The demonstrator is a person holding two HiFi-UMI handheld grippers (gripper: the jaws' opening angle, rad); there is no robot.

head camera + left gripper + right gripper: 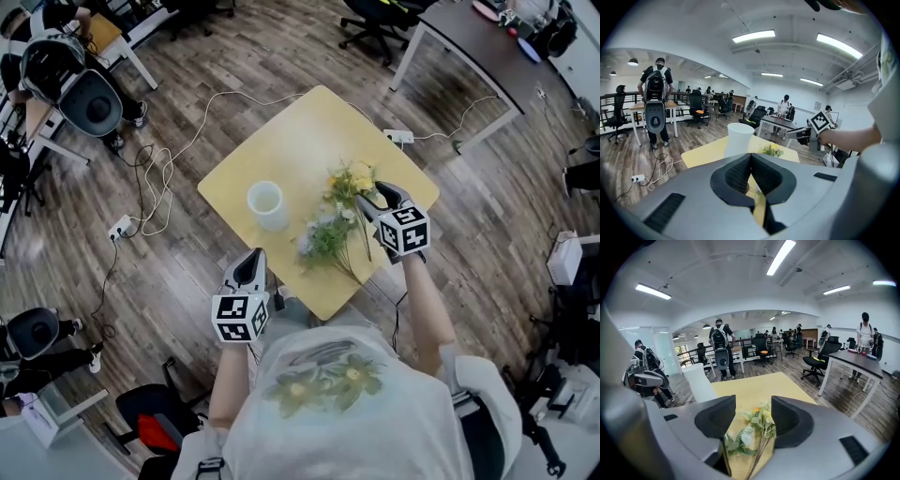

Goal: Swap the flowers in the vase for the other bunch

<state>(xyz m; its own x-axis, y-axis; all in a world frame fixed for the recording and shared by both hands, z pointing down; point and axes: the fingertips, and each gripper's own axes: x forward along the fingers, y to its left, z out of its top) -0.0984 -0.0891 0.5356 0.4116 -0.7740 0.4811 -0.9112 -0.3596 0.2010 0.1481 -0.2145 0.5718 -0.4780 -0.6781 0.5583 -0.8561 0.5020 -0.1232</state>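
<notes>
- Head view: the flowers (pixel 336 217) are lying on the yellow table (pixel 281 131), just right of the white vase (pixel 267 204).
- Your right gripper (pixel 373 201) hangs over them, jaws apart, not pinching anything.
- Your left gripper (pixel 251 265) is pinched closed with nothing in it.

Yellow table (pixel 302 131), white vase (pixel 267 205) standing, flowers (pixel 335 222) lying just beside

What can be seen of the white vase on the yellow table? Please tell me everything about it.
The white vase is a plain, matte cylinder with an open top; the material is unclear. It stands upright on the yellow table, and its inside looks empty. Only the table touches it: the flowers lie flat to its right in the head view, apart from it.
</notes>
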